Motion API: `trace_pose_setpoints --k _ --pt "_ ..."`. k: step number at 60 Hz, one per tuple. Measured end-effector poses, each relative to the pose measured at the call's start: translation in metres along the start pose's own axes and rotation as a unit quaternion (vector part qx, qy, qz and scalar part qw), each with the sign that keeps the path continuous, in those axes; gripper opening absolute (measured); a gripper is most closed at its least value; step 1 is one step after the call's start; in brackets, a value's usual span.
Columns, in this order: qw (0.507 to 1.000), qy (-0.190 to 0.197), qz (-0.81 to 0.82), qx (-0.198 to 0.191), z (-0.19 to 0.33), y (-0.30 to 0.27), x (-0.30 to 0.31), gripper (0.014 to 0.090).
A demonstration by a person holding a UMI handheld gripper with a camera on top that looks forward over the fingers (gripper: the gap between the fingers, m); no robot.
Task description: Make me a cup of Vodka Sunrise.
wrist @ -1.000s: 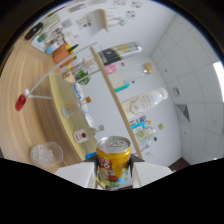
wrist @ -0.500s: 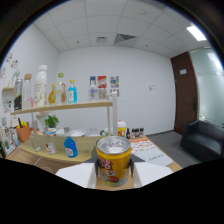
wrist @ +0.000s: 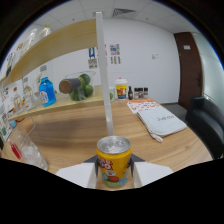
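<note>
We have tool [wrist: 114,175] clamped on juice can [wrist: 113,161], held upright above table [wrist: 150,140]. Keep can level, grip firm, pour slowly.

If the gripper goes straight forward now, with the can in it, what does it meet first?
Probably the white post of the shelf, right beyond the yellow can clamped in the gripper jaws. Its true distance is unclear.

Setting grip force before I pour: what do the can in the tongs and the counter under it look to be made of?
The can looks like thin metal: a bright silvery lid with a raised rim, and a glossy yellow printed wall. Both fingers of the tongs press on it. The counter looks like wood or wood-look laminate, light brown with a faint grain and a matte sheen; which one, I can't tell.
</note>
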Motion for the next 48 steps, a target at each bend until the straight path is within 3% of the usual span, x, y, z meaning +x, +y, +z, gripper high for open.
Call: trace_pose_setpoints --k 5,17,34,40,45,48 --pt "1.000 -0.003 -0.001 -0.015 0.005 0.011 -0.001 0.0505" --pt "1.000 -0.004 -0.018 -0.010 0.001 0.013 -0.003 0.0520" --pt "0.999 0.015 -0.029 -0.024 -0.007 0.022 -0.001 0.0543" --pt "0.999 0.029 -0.038 -0.027 -0.014 0.016 0.001 0.0660" --pt "0.998 0.035 -0.048 -0.012 -0.028 0.000 -0.004 0.0863" --pt "0.998 0.027 -0.057 -0.005 -0.041 -0.012 -0.014 0.0856"
